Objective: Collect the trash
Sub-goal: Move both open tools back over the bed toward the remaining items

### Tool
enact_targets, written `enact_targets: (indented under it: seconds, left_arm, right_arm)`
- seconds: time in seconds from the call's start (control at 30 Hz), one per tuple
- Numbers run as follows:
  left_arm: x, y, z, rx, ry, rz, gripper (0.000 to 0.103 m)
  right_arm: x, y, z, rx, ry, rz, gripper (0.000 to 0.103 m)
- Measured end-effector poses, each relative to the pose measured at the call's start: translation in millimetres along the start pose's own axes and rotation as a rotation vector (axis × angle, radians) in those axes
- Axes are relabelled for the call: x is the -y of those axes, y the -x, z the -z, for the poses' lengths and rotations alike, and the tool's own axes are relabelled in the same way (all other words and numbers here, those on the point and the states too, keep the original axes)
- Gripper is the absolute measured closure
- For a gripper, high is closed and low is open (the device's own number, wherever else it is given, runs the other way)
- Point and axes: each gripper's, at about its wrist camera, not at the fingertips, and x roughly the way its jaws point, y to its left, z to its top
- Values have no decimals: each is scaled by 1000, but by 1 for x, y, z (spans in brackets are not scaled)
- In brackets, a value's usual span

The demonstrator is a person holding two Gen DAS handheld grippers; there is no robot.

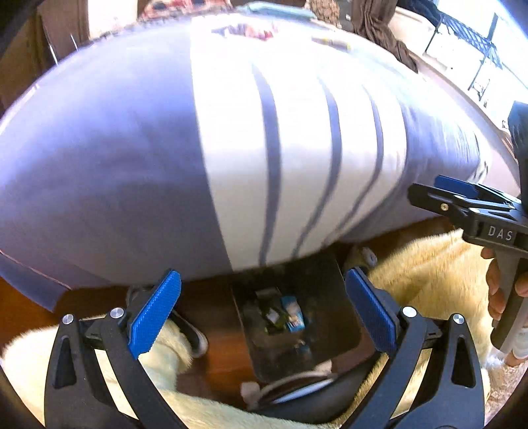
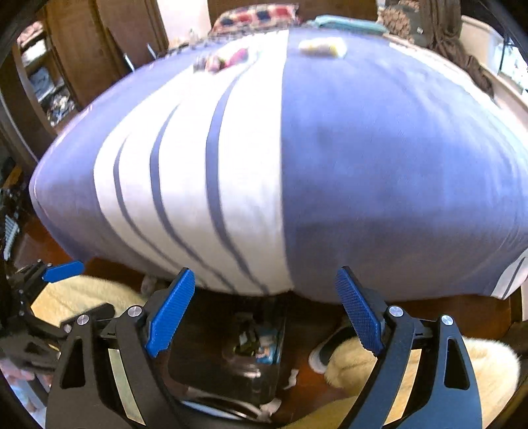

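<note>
A dark trash bin [image 1: 333, 290] stands on the floor at the foot of the bed, with wrappers [image 1: 283, 312] inside; it also shows in the right wrist view [image 2: 231, 349]. My left gripper [image 1: 262, 315] is open and empty above the bin. My right gripper [image 2: 264, 318] is open and empty above the bin too, and it shows from the side in the left wrist view [image 1: 462, 194]. Far across the bed lie colourful wrappers [image 2: 227, 59] and a white-yellow packet [image 2: 321, 46]; the wrappers also show in the left wrist view [image 1: 250, 31].
The bed [image 2: 379, 158] has a blue and white striped cover. A cream fluffy rug [image 1: 432, 274] lies on the wooden floor, with a shoe [image 2: 325, 349] beside the bin. A wooden shelf [image 2: 49, 82] stands at the left.
</note>
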Motion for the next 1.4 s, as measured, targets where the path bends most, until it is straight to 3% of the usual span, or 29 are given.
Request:
enact_targets:
  seconds: [0.43, 0.97, 1.23, 1.4]
  left_arm:
    - [-23, 22, -96, 136, -12, -92, 8]
    - [-28, -32, -205, 150, -9, -92, 9]
    - [-39, -61, -251, 152, -2, -76, 26]
    - [-43, -76, -275, 157, -5, -66, 44]
  right_arm:
    - [24, 11, -85, 124, -5, 91, 15]
    - [60, -57, -190, 111, -30, 186, 15]
    - [71, -89, -226, 112, -38, 198, 15]
    - [70, -97, -238, 122, -17, 185, 16]
